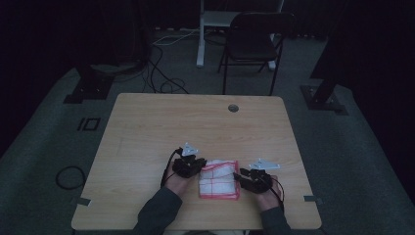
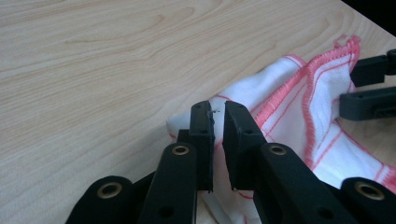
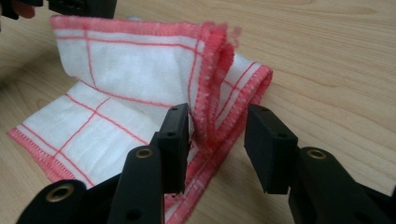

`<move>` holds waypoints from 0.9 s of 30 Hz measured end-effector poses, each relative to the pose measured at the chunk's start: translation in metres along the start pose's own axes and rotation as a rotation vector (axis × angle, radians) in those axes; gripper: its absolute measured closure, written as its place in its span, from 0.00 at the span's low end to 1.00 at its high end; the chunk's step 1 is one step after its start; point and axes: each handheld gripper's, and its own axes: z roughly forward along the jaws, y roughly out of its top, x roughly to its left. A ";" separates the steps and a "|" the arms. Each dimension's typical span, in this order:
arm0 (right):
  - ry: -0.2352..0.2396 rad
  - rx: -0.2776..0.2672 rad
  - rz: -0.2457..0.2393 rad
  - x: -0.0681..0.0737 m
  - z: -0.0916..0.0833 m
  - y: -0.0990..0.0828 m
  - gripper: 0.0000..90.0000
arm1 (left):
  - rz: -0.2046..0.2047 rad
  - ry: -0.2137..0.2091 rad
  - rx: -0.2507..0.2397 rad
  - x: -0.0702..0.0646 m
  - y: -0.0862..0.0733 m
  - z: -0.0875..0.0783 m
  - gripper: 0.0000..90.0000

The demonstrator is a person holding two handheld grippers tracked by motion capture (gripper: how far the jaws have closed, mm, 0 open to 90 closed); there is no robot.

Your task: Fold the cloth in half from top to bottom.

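Observation:
A white cloth with red stripes and red stitched edges (image 1: 219, 178) lies folded on the wooden table (image 1: 195, 122) near its front edge. My left gripper (image 1: 200, 164) is at the cloth's left side. In the left gripper view its jaws (image 2: 218, 116) stand almost together, pinching a raised edge of the cloth (image 2: 299, 98). My right gripper (image 1: 240, 177) is at the cloth's right side. Its jaws (image 3: 217, 135) stand apart around the folded edge of the cloth (image 3: 130, 70); one pad touches the fabric, the other is clear of it.
A round cable hole (image 1: 233, 107) is set in the table's far side. A black chair (image 1: 254, 44) and a white desk leg (image 1: 200, 34) stand beyond the table. Cables lie on the dark floor (image 1: 71, 176) to the left.

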 end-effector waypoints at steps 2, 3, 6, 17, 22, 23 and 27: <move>0.003 0.002 -0.001 0.000 -0.001 0.000 0.66 | 0.002 -0.001 -0.001 0.000 -0.002 -0.002 0.91; 0.004 0.002 -0.003 0.000 -0.001 -0.001 0.66 | -0.002 -0.002 -0.003 -0.001 -0.003 -0.003 0.91; 0.006 0.000 -0.002 0.000 -0.002 -0.001 0.66 | -0.004 -0.008 -0.006 -0.003 -0.006 -0.006 0.91; 0.016 -0.003 0.005 -0.003 -0.008 -0.004 0.64 | 0.023 -0.025 -0.002 -0.016 -0.018 -0.011 0.90; 0.015 -0.011 0.009 -0.006 -0.012 -0.005 0.64 | 0.031 -0.029 0.016 -0.019 -0.028 -0.009 0.90; 0.014 -0.013 0.010 -0.007 -0.013 -0.006 0.64 | 0.029 -0.031 0.018 -0.020 -0.030 -0.009 0.90; -0.003 -0.029 0.028 -0.013 -0.018 -0.006 0.64 | 0.039 -0.030 0.027 -0.021 -0.037 -0.011 0.89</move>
